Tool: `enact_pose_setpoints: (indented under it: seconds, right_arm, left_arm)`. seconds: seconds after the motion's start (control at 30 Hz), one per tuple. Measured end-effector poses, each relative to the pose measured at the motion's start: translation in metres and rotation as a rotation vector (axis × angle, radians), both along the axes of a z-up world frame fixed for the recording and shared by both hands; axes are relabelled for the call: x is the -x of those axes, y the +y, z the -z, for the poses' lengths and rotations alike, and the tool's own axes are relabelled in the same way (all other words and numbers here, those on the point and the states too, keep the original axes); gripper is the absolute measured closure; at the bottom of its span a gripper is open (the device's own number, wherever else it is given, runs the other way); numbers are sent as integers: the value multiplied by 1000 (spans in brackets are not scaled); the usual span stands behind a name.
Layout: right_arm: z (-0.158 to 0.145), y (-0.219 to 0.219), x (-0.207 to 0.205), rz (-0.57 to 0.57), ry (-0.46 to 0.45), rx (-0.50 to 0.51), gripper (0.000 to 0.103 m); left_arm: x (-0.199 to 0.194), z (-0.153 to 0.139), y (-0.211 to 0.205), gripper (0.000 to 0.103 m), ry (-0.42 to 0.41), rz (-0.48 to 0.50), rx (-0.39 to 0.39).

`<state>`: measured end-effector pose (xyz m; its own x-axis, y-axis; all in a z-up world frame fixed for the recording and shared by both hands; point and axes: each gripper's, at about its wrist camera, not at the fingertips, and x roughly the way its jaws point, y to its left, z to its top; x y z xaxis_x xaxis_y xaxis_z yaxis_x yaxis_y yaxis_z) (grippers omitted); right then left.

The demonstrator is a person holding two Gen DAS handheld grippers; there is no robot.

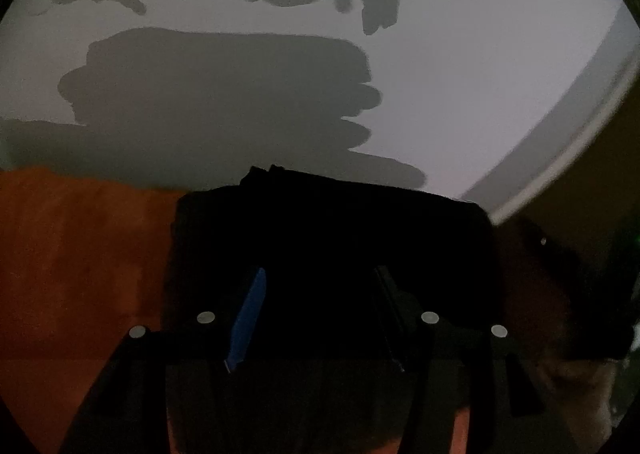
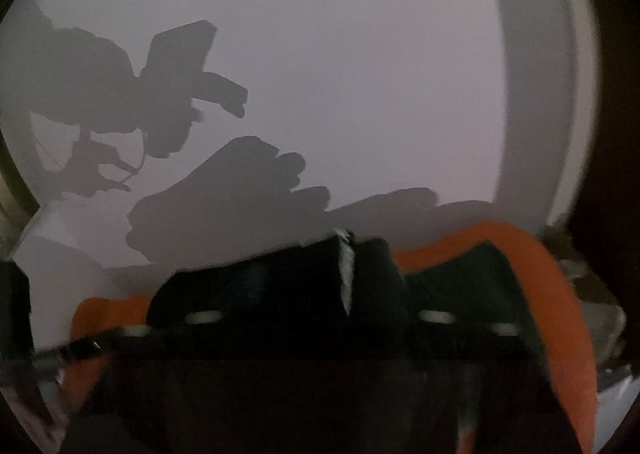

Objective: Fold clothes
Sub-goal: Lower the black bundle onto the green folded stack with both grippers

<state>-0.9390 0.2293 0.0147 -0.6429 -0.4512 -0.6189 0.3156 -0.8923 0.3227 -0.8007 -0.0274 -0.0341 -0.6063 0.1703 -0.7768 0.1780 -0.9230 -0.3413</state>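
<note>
Here, the white table (image 1: 460, 74) carries an orange garment (image 1: 80, 254) at its near edge, with a black folded garment (image 1: 332, 230) on it. The left gripper (image 1: 320, 318) gapes partway over the black cloth, gripping nothing. The right gripper (image 2: 344, 286) looks nearly closed; its hold is unclear.

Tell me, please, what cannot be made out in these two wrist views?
Right wrist view: whether the right hand-held gripper is shut, lost in blur and darkness against the black garment.
Left wrist view: the black garment's folds, too dark.
Both views: the orange cloth's extent, cut by frame edges.
</note>
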Motion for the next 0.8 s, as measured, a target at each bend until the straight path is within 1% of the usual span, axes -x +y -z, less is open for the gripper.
enact_pose_setpoints:
  seconds: [0.03,0.07,0.13,0.2,0.27,0.33,0.43,0.47,0.5,0.6,0.63,0.7,0.8]
  right_arm:
    - [0,-5,6,-12,-7,-12,97]
    - [1,-10,12,-24,-14,-23,102]
    - [1,-20,21,-47,-11,-55,102]
    - [8,-29,24,-81,-4,-99,102]
    - [24,-37,29,-100,-64,-158,102]
    - [48,-37,40,-86,-161,-211,102]
    - [67,-23,44,-68,-228,-161,103]
    - [66,-20,42,-67,-230,-146,103]
    - [59,-18,37,-69,-213,-128,103]
    - [22,-11,2,-77,-79,-38,103]
    - [15,-9,-10,-89,-70,-21,103]
    - [9,-9,-30,-111,-89,-18,103]
    - [22,-6,-58,-112,-123,-37,103]
  left_arm:
    - [2,9,2,57,-20,-12,4]
    - [4,18,4,58,-40,-23,6]
    - [0,34,3,58,-64,-42,15]
    - [-3,42,2,59,-78,-41,39]
    - [-7,46,2,60,-89,-34,64]
    - [-9,48,0,60,-91,-35,64]
    - [-2,53,-3,60,-101,-49,59]
    - [1,53,-4,60,-106,-52,52]
    - [1,54,-6,60,-112,-55,42]
    - [-4,52,-11,60,-118,-51,-8]
    - [-7,53,-13,59,-121,-47,-18]
    - [-15,55,-13,59,-128,-35,-27]
    - [-26,62,-9,58,-139,2,-13]
